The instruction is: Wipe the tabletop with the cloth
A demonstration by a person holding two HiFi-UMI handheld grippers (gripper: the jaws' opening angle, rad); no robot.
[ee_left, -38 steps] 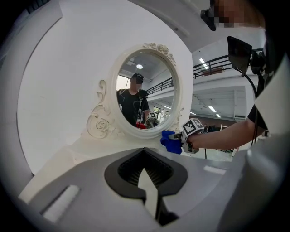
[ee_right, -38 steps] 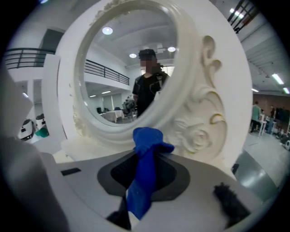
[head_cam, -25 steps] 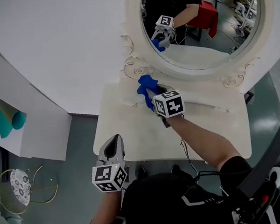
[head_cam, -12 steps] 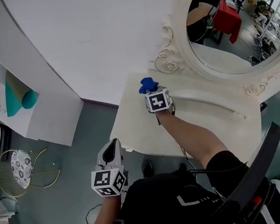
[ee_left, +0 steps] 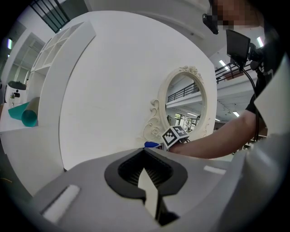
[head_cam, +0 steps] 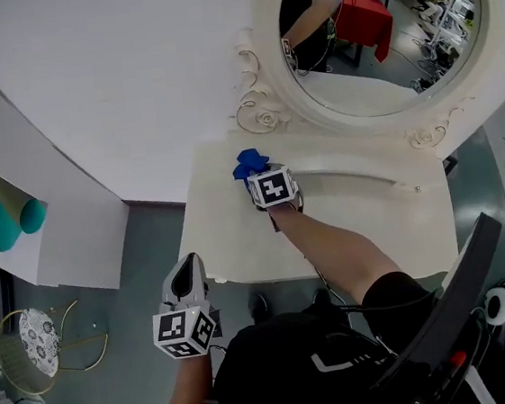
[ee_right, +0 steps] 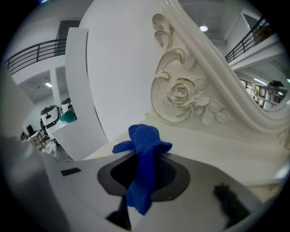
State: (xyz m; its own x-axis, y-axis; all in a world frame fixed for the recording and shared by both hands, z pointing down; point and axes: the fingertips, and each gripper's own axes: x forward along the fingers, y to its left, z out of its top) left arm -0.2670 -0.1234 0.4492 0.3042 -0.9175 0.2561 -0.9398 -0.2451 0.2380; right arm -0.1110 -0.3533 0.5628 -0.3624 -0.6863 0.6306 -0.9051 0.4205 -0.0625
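Here, blue cloth [ee_right: 144,138] in the right gripper [head_cam: 255,174], over the cream tabletop [head_cam: 230,240].

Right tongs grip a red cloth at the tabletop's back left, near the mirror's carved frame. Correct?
No: the cloth is blue, not red. The right gripper view shows it clamped in the right tongs at the back left of the tabletop, near the mirror's carved frame.
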